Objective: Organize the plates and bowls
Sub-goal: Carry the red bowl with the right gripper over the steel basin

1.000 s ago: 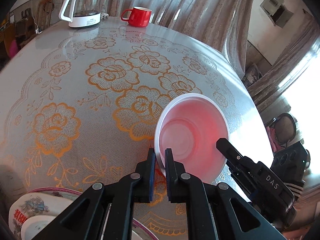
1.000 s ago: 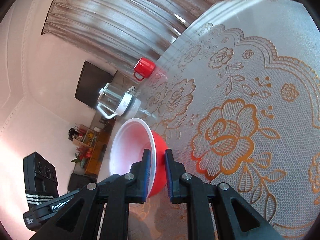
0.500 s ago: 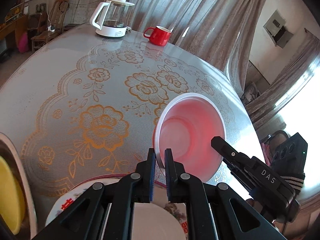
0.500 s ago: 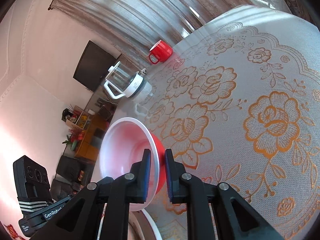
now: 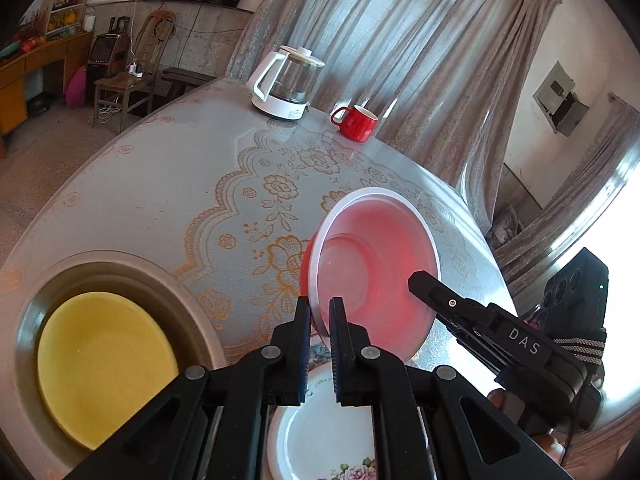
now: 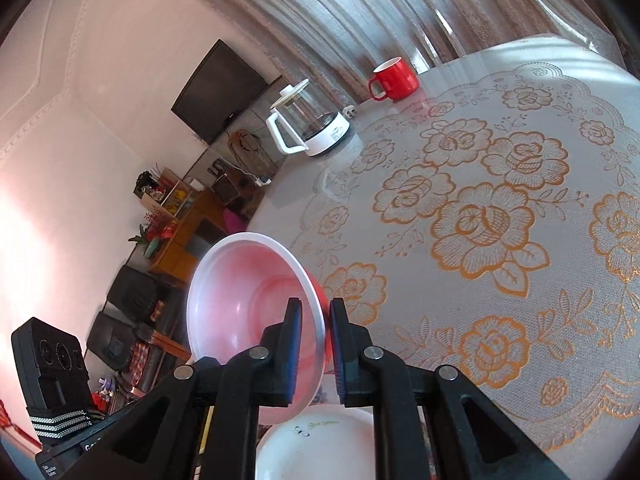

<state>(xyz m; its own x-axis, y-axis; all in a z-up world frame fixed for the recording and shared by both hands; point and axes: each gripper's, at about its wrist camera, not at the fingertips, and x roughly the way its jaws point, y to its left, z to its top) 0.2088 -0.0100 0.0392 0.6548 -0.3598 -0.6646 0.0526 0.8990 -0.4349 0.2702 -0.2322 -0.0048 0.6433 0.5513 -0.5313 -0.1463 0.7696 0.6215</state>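
A glass kettle (image 5: 286, 80) and a red mug (image 5: 356, 122) stand near the bench's (image 5: 168, 184) far edge. At the near edge sit a metal basin (image 5: 36, 304) holding a yellow plate (image 5: 104, 364) and a white floral plate (image 5: 320, 436). Above that floral plate a red bowl (image 5: 376, 272), white-lined and tilted, hangs off the bench. The left gripper (image 5: 319, 320) and right gripper (image 6: 314, 334) each have jaws clamped on opposite sides of its rim.

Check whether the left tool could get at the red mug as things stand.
Probably not: the left tool is shut on the red bowl's rim, shared with the right tool, and the red mug stands far across the table.
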